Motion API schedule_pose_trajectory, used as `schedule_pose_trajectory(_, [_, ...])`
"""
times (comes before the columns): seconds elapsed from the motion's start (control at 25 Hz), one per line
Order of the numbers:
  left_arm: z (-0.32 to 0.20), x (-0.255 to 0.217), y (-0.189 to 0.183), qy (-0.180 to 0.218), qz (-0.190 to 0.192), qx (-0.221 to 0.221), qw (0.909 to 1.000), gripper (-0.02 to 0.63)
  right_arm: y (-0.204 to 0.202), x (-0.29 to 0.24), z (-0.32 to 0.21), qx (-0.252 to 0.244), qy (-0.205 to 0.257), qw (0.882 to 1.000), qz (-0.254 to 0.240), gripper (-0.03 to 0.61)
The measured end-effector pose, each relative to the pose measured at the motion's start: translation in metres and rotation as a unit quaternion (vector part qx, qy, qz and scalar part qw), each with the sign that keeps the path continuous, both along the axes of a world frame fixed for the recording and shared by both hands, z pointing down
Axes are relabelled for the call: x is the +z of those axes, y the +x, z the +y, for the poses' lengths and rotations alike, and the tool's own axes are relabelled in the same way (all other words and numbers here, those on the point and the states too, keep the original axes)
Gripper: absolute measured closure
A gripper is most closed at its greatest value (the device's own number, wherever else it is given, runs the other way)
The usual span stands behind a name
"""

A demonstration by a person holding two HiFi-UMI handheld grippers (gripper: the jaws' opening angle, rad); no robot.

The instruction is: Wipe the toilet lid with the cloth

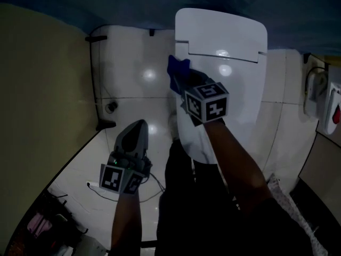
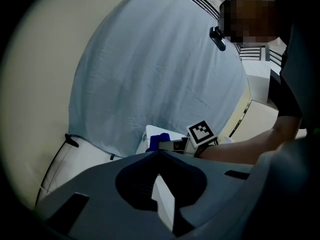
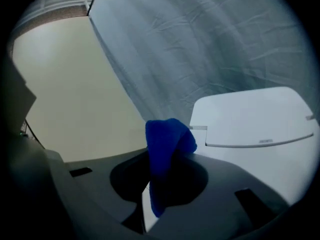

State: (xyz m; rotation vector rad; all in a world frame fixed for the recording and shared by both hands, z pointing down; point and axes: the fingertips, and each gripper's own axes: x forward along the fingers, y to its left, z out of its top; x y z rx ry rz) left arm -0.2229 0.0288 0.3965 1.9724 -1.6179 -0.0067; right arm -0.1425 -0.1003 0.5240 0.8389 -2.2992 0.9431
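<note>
Right gripper view shows the right gripper (image 3: pixel 159 181) clamped on a blue cloth (image 3: pixel 167 146), whose bunched fold stands up above the jaws. The white toilet lid (image 3: pixel 250 119) lies closed just beyond the cloth, and a pale blue sheet (image 3: pixel 200 49) hangs behind the lid. In the head view the cloth sits over the lid's rear left part, near the hinge; whether it touches the lid cannot be told. The left gripper (image 1: pixel 139 126) hangs left of the lid over the white floor (image 1: pixel 133 89), jaws pressed together on nothing.
</note>
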Motion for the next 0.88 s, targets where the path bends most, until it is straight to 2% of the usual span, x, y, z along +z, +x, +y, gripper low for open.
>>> schedule_pose_trajectory(0.12, [-0.005, 0.022, 0.007, -0.008, 0.003, 0.005, 1.0, 0.616, 0.003, 0.033, -0.015, 0.001, -0.014, 1.0, 0.023, 0.526])
schedule_pose_trajectory(0.32, [-0.017, 0.049, 0.021, -0.016, 0.012, 0.017, 0.9996, 0.615, 0.024, 0.054, -0.031, -0.051, 0.039, 0.992, 0.106, 0.528])
schedule_pose_trajectory(0.64, [-0.041, 0.061, 0.054, -0.013, 0.018, 0.019, 0.9996, 0.616, 0.076, 0.059, -0.043, -0.096, 0.096, 0.978, 0.161, 0.526])
schedule_pose_trajectory(0.72, [-0.043, 0.062, 0.06, -0.015, 0.016, 0.023, 0.9995, 0.616, 0.095, 0.06, -0.045, -0.098, 0.103, 0.975, 0.172, 0.526])
schedule_pose_trajectory(0.88, [-0.044, 0.064, 0.075, -0.014, 0.008, 0.037, 0.9992, 0.616, 0.142, 0.06, -0.056, -0.07, 0.112, 0.976, 0.175, 0.526])
